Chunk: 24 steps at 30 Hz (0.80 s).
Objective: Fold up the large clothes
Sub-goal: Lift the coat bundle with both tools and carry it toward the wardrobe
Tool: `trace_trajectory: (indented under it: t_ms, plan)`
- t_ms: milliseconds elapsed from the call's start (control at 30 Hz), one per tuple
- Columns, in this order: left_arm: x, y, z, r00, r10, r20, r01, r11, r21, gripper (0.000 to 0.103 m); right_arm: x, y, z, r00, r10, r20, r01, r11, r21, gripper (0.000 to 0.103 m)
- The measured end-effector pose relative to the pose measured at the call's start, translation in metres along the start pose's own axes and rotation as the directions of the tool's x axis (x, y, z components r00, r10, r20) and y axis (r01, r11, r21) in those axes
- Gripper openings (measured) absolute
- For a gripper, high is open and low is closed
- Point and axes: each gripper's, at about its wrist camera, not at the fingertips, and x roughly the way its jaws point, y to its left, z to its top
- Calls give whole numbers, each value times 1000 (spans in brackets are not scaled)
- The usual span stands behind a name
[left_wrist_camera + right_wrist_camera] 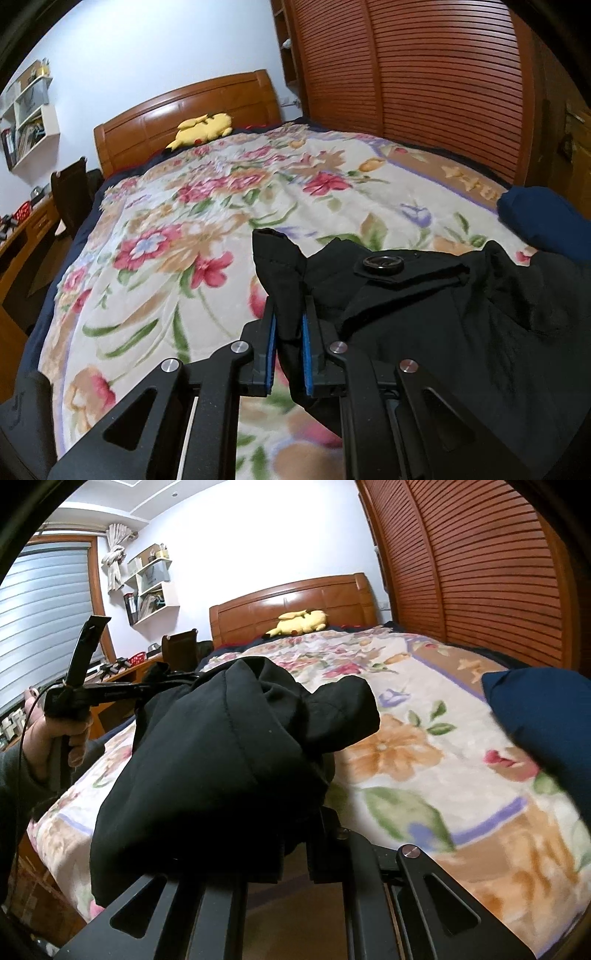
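Garment [424,314], black, bunched above floral bed [207,229] at 5 o'clock, pinched between left gripper [289,334] fingers; draped over right gripper [295,853], fingers pressed together, hidden beneath cloth.

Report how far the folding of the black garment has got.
Done: both grippers have hold of the black garment. The left gripper has its jaws shut on a fabric edge near a round button; the right gripper is buried under bunched cloth, jaws shut. In hand: the garment is held up over the floral blanket. Left: spreading it flat and every fold; no neat fold shows yet.
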Motion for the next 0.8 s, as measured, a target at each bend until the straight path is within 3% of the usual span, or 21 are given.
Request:
trace_trajectory:
  t_ms: [167, 500, 800]
  plan:
    - [1, -35, 28, 998, -26, 51, 26, 1000, 5, 12, -24, -16, 11, 999, -28, 39, 28, 1000, -7, 8]
    - [12, -121, 102, 982, -121, 145, 119, 993, 22, 12, -77, -60, 53, 978, -187, 95, 197, 974, -111, 8]
    - [21, -214, 174, 944, -268, 192, 263, 964, 49, 12, -126, -91, 78, 939, -329, 100, 339, 935, -108, 8]
